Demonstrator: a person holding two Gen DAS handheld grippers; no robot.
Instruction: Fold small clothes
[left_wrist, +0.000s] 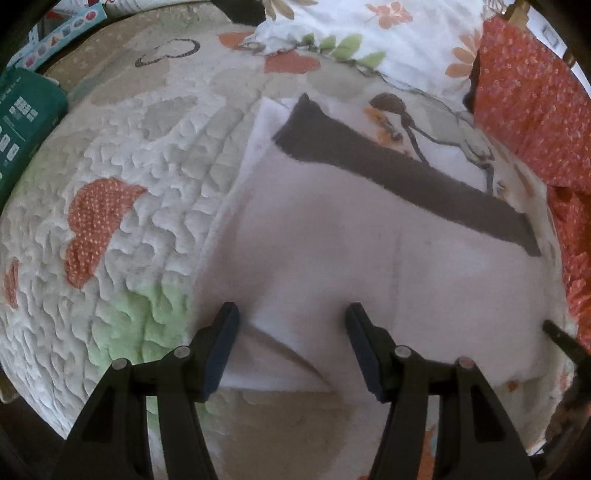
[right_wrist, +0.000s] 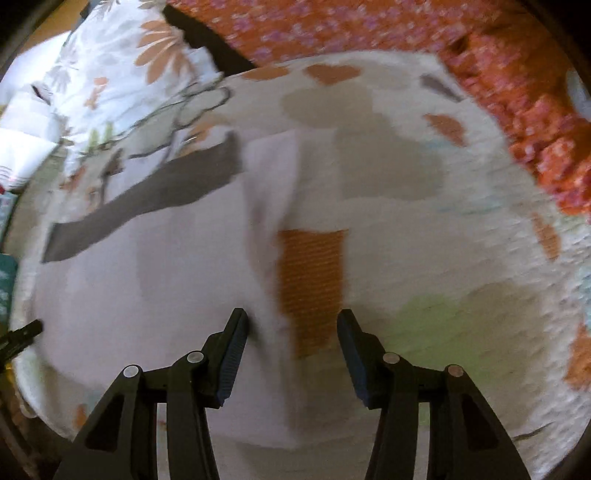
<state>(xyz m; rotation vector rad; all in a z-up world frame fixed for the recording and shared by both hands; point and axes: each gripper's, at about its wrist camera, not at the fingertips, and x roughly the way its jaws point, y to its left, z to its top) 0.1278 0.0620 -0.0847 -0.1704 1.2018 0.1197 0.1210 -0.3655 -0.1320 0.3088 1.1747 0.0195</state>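
A small white garment (left_wrist: 332, 240) with a dark grey band (left_wrist: 406, 177) along its far edge lies flat on a quilted bedspread (left_wrist: 129, 184). My left gripper (left_wrist: 291, 308) hangs open just above the garment's near left part, where a fold creases the cloth; nothing is pinched. In the blurred right wrist view the same garment (right_wrist: 166, 277) and its grey band (right_wrist: 147, 195) fill the left half. My right gripper (right_wrist: 292, 313) stands open over the garment's right edge, with its jaws straddling the hem and not pressing on it.
A green package (left_wrist: 26, 122) lies at the quilt's left edge. Orange floral fabric (left_wrist: 528, 110) borders the right side, and a white leaf-print sheet (left_wrist: 369, 29) lies at the back. An orange patch (right_wrist: 314, 284) of the quilt sits beside the garment's right edge.
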